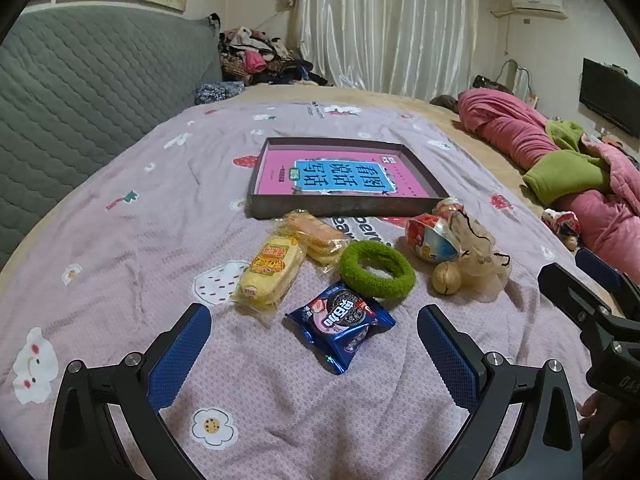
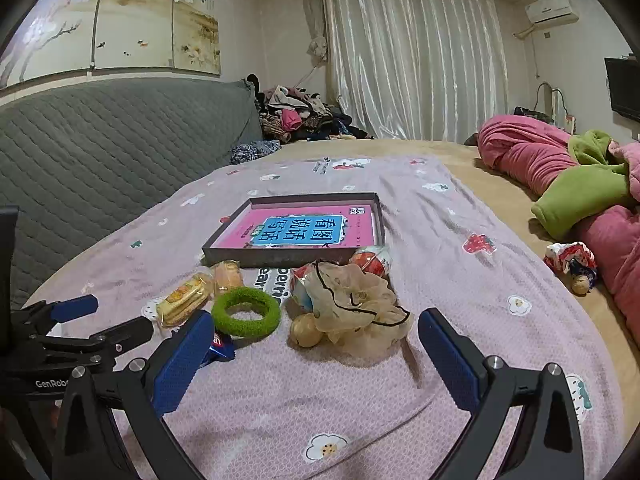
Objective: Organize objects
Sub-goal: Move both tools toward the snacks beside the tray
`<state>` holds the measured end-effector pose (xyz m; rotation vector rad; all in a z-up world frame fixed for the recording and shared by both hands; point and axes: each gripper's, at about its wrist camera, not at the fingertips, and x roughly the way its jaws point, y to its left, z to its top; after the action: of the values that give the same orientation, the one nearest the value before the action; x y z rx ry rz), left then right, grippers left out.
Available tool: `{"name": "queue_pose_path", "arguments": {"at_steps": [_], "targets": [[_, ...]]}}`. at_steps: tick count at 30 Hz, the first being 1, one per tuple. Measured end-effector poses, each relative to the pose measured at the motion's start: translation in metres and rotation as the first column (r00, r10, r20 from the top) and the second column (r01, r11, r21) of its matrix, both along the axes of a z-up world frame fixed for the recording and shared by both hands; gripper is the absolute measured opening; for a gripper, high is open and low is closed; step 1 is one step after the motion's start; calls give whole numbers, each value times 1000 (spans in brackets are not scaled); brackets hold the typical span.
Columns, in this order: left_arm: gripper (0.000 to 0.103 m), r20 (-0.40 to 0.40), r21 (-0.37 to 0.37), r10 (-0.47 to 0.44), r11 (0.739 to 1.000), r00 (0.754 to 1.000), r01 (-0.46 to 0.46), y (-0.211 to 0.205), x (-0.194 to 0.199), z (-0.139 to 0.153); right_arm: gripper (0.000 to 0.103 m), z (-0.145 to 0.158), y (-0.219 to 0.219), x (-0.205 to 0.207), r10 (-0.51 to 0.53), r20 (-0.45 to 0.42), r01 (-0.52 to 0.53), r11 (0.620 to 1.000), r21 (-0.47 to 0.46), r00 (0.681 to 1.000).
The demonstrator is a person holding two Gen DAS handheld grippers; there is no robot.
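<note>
Blue cookie pack (image 1: 340,326) btwn wide left gripper (image 1: 314,346) pads, untouched; right gripper (image 2: 316,354) wide, empty.

Bedroom with pale walls, a shiny white curtain (image 2: 416,56) across the far window, an air conditioner (image 2: 552,8) high on the right wall, a dark television (image 1: 610,96) below it. Grey quilted headboard (image 1: 88,88) on the left under a flower mural (image 2: 112,16); clothes pile (image 2: 296,114) in the corner.
</note>
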<state>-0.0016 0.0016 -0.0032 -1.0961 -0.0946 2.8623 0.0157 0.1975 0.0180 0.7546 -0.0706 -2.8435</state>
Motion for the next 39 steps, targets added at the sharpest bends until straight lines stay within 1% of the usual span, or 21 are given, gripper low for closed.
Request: {"name": "queue_pose_path", "arguments": {"at_steps": [2,7,13,17,19,20,21,22,23,25,27,28,31,34,35,37,39], "targets": [[103,0,3,2,1000,1000,-2,-1,-1,0,103,1,1,0,-1,-4,1,1000,-1,1000],[103,-45,-19,3,1000,999,-3,0,2,3,103,1,2,0,-3,2,3,1000,-8,1000],[103,-47,-18,0,1000,999,-1,0,1,4,103,2,2,1,-1,-3,1,1000,-4,1000],[103,-55,-26,6,1000,998,-7,-1,1,4,103,0,1,-1,-1,12,1,1000,1,1000],[103,-68,-57,6,998,998,-10,-1,2,4,103,-1,0,-1,-1,15,1,1000,3,1000],[103,-57,-44,8,999,998,-11,-2,2,4,103,-1,0,-1,-1,16,1,1000,3,1000],[103,-58,-47,11,999,998,-13,-2,3,5,103,-1,0,-1,-1,14,0,1000,5,1000],[103,-44,-21,10,1000,999,-11,-3,3,4,103,0,-1,-1,0,13,0,1000,8,1000],[103,-42,-20,8,1000,999,-9,-3,4,5,103,-1,-1,0,-1,12,1,1000,10,1000],[103,-27,18,10,1000,1000,-10,-5,3,5,103,0,-1,0,1,9,-1,1000,12,1000],[103,-30,21,11,1000,999,-11,-7,4,8,103,1,-1,0,1,5,-1,1000,13,1000],[103,-7,61,14,998,1000,-14,-7,1,8,103,1,-2,0,3,3,-3,1000,14,1000],[103,-41,59,27,998,999,-25,-14,2,15,103,4,-2,2,16,-3,-16,1000,12,1000],[103,-40,37,29,999,999,-28,-16,0,18,103,7,-2,3,31,-9,-31,999,8,999],[103,-42,43,31,999,999,-29,-17,0,18,103,9,-2,3,33,-10,-33,999,11,999],[103,-33,28,20,999,999,-19,-15,-1,19,103,12,-2,3,33,-15,-32,999,15,999],[103,-39,31,6,1000,999,-5,-14,-1,20,103,14,0,3,32,-19,-32,999,10,999]]}}
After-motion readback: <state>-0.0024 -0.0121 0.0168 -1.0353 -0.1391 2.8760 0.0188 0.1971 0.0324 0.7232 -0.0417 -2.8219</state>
